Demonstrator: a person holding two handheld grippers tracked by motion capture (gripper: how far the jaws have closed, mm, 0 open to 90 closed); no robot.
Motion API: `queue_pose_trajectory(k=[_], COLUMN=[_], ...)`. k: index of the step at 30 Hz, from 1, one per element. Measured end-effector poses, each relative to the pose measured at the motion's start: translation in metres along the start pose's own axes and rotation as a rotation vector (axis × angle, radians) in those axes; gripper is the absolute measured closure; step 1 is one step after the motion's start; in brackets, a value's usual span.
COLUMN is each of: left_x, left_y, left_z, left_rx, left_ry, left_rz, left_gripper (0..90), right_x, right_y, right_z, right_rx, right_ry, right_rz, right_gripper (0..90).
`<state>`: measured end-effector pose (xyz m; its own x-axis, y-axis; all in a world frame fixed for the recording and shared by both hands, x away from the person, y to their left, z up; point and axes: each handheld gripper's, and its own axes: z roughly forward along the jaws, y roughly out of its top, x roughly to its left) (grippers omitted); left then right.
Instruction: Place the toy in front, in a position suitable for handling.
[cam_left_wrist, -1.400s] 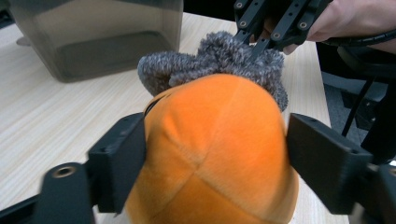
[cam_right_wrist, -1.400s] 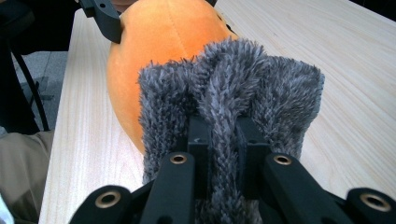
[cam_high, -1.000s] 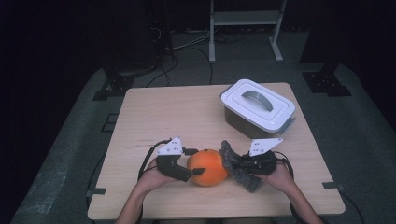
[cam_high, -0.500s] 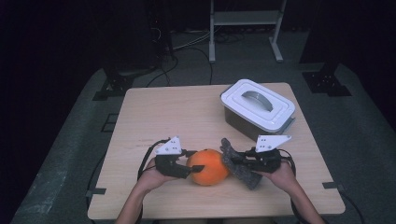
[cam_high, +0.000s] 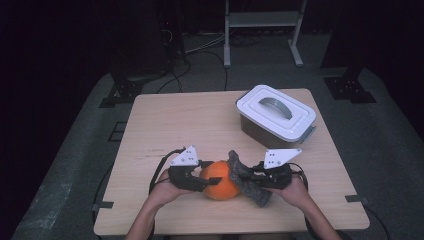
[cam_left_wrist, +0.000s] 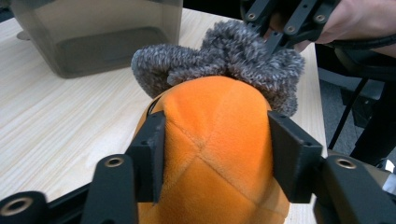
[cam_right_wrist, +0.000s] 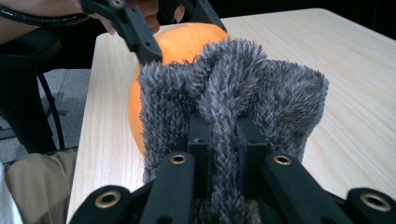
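Two claws at work — left claw (cam_left_wrist: 215, 154) clamps the orange plush (cam_left_wrist: 210, 154), its jaws just eased; right claw (cam_right_wrist: 223, 140) pinches the grey cloth (cam_right_wrist: 233, 88).

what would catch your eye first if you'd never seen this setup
The round orange plush ball at the near edge of the light wooden table, squeezed between the jaws of the left tool. Against its right side presses a fuzzy grey knitted cloth, pinched in the shut right tool. Farther back on the right stands a grey plastic box with a white handled lid.
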<state>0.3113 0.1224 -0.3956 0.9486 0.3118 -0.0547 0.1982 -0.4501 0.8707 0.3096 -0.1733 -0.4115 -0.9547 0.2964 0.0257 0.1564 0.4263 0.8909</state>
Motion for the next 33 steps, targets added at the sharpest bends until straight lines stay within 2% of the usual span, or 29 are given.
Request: queue_pose_trajectory(k=[5,9,11,14,17,20,22,25,31,33], left_x=[0.0,0.004,0.006,0.009,0.009,0.007,0.006,0.006,0.005,0.004], left_y=[0.0,-0.003,-0.006,-0.01,-0.012,-0.013,-0.013,-0.012,-0.007,-0.006], left_z=[0.001,0.0,0.002,0.006,0.009,0.009,0.008,0.006,-0.001,-0.003], left_rx=[-0.014,-0.024,-0.018,-0.015,-0.021,-0.027,-0.026,-0.029,-0.025,-0.017], left_ry=[-0.007,0.001,-0.001,-0.016,-0.029,-0.034,-0.024,-0.019,-0.014,-0.01], left_rz=[0.015,0.011,-0.006,-0.014,-0.017,-0.009,0.01,0.009,0.021,0.029], left_gripper=[27.5,17.8,13.1,11.4,13.0,24.3,32.4,41.7,43.9,44.1], right_x=[-0.004,-0.007,-0.009,-0.011,-0.012,-0.014,-0.014,-0.014,-0.013,-0.01], right_y=[-0.006,-0.009,-0.011,-0.013,-0.014,-0.016,-0.016,-0.015,-0.011,-0.005], right_z=[0.001,0.0,-0.001,-0.002,-0.003,-0.003,-0.003,-0.004,-0.01,-0.013], right_rx=[0.019,0.029,0.032,0.033,0.037,0.039,0.04,0.041,0.032,-0.003], right_ry=[-0.007,-0.02,-0.025,-0.025,-0.026,-0.026,-0.027,-0.027,-0.049,-0.048], right_rz=[0.005,0.018,0.026,0.034,0.037,0.042,0.041,0.041,0.033,0.022], right_gripper=[78.5,78.6,78.6,78.6,78.6,78.5,78.5,78.5,78.5,78.5])
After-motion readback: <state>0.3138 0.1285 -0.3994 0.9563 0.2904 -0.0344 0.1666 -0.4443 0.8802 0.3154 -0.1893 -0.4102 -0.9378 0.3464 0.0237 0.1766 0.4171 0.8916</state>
